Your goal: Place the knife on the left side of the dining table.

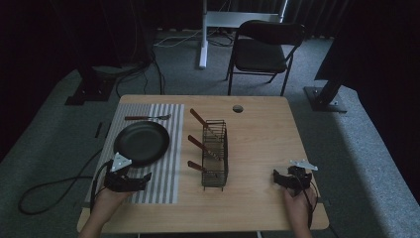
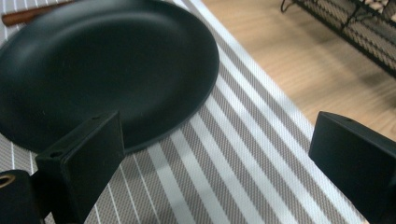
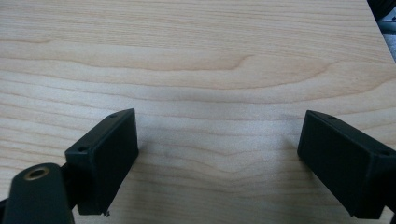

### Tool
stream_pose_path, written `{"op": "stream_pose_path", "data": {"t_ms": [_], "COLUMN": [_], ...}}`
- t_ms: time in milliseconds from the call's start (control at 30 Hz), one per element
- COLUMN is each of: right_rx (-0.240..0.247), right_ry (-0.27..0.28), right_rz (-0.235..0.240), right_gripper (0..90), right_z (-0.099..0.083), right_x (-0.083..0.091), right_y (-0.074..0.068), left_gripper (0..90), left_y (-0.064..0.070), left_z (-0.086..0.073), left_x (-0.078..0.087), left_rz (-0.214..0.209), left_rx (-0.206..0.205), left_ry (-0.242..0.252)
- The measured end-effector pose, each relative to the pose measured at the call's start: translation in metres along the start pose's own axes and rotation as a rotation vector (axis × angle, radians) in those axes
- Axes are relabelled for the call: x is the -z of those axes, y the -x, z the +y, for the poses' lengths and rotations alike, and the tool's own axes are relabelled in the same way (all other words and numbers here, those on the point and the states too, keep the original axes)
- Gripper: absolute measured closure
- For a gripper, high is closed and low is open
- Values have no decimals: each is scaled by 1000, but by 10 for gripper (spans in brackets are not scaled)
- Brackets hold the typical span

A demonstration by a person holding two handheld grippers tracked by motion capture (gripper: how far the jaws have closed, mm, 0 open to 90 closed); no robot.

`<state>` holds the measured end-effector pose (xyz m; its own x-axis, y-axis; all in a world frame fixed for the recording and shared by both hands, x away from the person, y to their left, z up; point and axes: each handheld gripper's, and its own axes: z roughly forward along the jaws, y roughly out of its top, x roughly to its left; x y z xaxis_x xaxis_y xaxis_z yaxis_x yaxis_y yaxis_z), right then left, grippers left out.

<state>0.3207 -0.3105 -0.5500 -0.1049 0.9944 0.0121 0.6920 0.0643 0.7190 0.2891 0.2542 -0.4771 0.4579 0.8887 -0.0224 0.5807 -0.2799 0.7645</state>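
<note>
A black round plate (image 1: 141,142) (image 2: 102,70) lies on a grey-and-white striped placemat (image 1: 163,168) (image 2: 233,158). Beyond the plate lies a fork (image 1: 147,117) with a brown handle. A black wire rack (image 1: 216,154) (image 2: 355,32) stands mid-table and holds three brown-handled utensils (image 1: 202,145). My left gripper (image 1: 141,179) (image 2: 217,149) rests on the mat just in front of the plate, open, with nothing between its fingers. Over bare wood at the front right, my right gripper (image 1: 276,177) (image 3: 217,154) is open and empty.
The wooden table (image 1: 262,134) (image 3: 196,60) has a small round hole (image 1: 237,108) near its far edge. A dark folding chair (image 1: 265,49) and a white stand (image 1: 203,34) are on the carpet beyond. Cables (image 1: 49,186) trail off the left side.
</note>
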Motion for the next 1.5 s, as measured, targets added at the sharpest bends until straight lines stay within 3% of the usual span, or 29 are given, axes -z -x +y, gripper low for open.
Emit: {"op": "stream_pose_path", "data": {"t_ms": [367, 467, 600, 833, 1500], "right_rx": [1, 1, 1, 2, 2], "right_ry": [0, 1, 1, 1, 1], "right_rz": [-1, 0, 0, 0, 0], "right_gripper": [114, 114, 114, 114, 114], "right_z": [0, 0, 0, 0, 0], "right_x": [0, 0, 0, 0, 0], "right_y": [0, 0, 0, 0, 0], "left_gripper": [41, 41, 41, 41, 51], "left_y": [9, 14, 16, 26, 49], "left_z": [22, 27, 33, 48, 87], "left_x": [3, -1, -3, -6, -23], "left_rz": [-47, -69, -117, -150, -250], "left_rx": [-54, -77, -75, -131, -184], "left_ry": [60, 71, 97, 114, 153]}}
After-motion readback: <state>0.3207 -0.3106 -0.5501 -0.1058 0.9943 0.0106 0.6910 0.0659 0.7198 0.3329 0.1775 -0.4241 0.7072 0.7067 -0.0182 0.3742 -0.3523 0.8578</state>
